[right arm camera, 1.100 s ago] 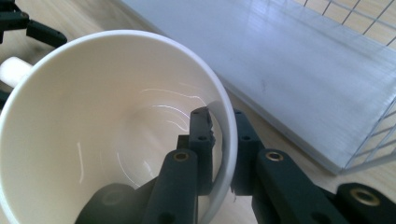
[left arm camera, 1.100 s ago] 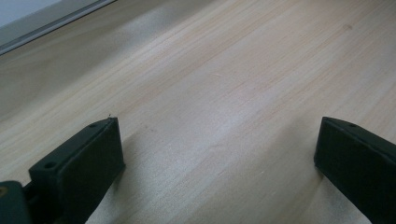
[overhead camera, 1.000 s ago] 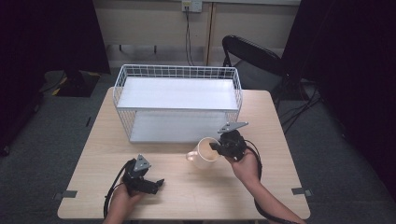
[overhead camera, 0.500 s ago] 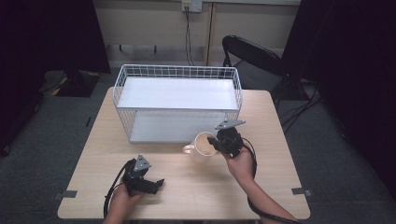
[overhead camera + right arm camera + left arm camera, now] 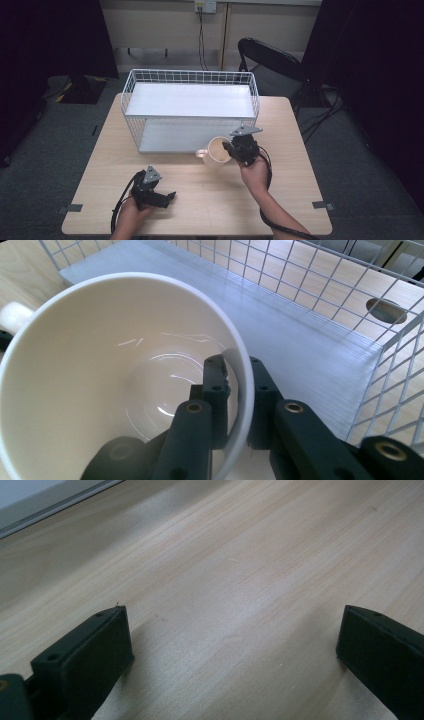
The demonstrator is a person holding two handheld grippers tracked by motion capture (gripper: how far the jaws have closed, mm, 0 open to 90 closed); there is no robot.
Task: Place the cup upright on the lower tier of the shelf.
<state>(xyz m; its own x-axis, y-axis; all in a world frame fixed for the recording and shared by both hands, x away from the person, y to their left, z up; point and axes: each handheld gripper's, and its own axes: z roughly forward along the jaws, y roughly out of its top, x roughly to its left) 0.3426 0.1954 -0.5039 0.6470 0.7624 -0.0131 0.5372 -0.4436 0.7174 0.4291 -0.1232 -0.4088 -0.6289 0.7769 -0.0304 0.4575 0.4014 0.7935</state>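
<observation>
The right gripper point(image 5: 235, 405) pinches the cup point(image 5: 216, 151) by its rim (one jaw inside), just before the rack's point(image 5: 131, 95) lower shelf. Tilting, it might slip or knock wire. The left gripper point(image 5: 159, 197) rests spread, well short of the rack.

Bright overhead light on the table point(image 5: 200, 200), dark surroundings; glare inside the cup point(image 5: 125, 365); near tongs blurred.

Around the worktop

A pale wooden worktop point(image 5: 165, 165) stands on grey carpet point(image 5: 45, 165); behind it, a black folding chair point(image 5: 270, 60), and a wall socket point(image 5: 205, 6) with cables hanging down.
</observation>
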